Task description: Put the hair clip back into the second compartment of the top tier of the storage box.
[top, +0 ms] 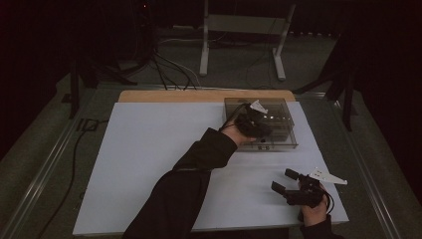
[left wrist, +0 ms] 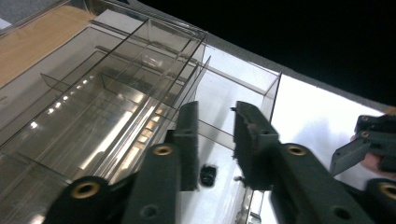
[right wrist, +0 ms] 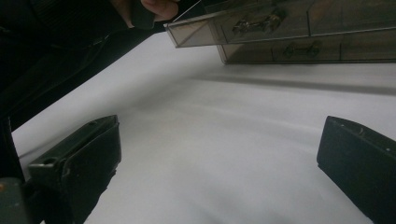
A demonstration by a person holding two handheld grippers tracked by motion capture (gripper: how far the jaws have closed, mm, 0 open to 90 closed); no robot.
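Two grippers are in my sight, and the thing they work at is a clear smoky plastic drawer organizer (top: 281,130) standing at the far right of the white bench (top: 149,164), just short of the strip of bare wood along the far edge. In the left gripper view the organizer (left wrist: 116,107) shows thin see-through walls and dividers with ceiling light glinting off them, and one drawer (left wrist: 243,102) stands pulled out of its front. A small dark object (left wrist: 208,175) lies on the drawer's pale floor; I cannot tell what it is. From the right gripper view I see the drawer fronts (right wrist: 299,28) with small handles, and the pulled-out drawer jutting towards the left hand.

My left gripper (top: 255,123) is reached far across the bench, the dark sleeve stretched out on a diagonal, the hand down over the organizer's near left part. Its jaws stand a narrow gap apart above the open drawer, and I see nothing clamped between them; the pads (left wrist: 189,140) are not pressing on anything.

My right gripper (top: 286,181) sits near the bench's near right corner, hand low over the surface, pointing left and slightly away from me. Its jaws are spread wide and empty, with bare white bench between them.

Most of the bench to the left is open. The organizer sits close to the right edge, and my right hand is close to the near edge.
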